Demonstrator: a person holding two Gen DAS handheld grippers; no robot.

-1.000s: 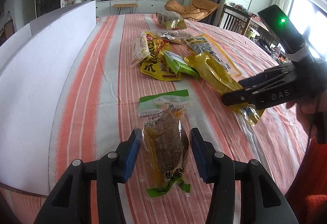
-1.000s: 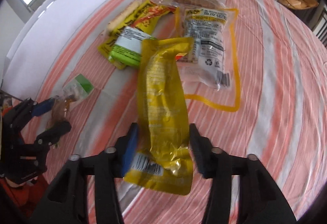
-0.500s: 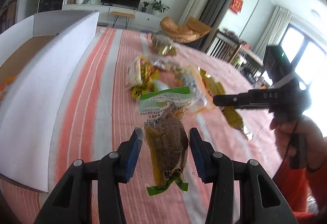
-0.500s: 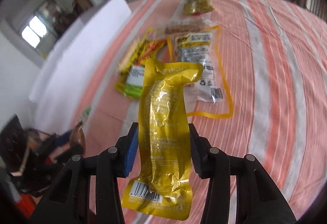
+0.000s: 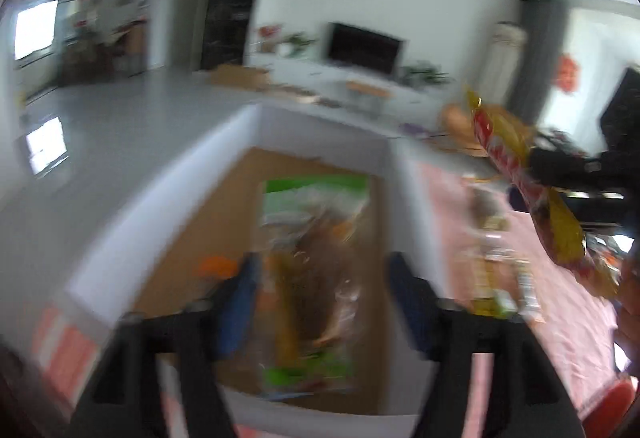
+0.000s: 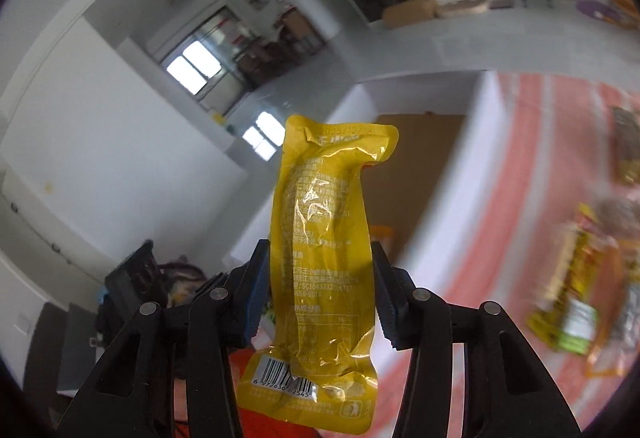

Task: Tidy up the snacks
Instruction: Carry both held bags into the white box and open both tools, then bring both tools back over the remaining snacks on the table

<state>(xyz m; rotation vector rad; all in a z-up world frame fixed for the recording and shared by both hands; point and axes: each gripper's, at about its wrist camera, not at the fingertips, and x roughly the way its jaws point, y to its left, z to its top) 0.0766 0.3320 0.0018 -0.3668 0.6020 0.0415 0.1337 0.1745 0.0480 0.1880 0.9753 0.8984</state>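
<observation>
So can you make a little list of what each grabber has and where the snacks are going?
left gripper: over the open box, jaws either side of a green-topped snack pack; blurred, grip unclear
right gripper: shut on a yellow snack pouch, held upright in the air
box: white walls, brown floor, on the table
table: orange-striped cloth
loose snacks: several packets lying on the cloth beside the box
</observation>
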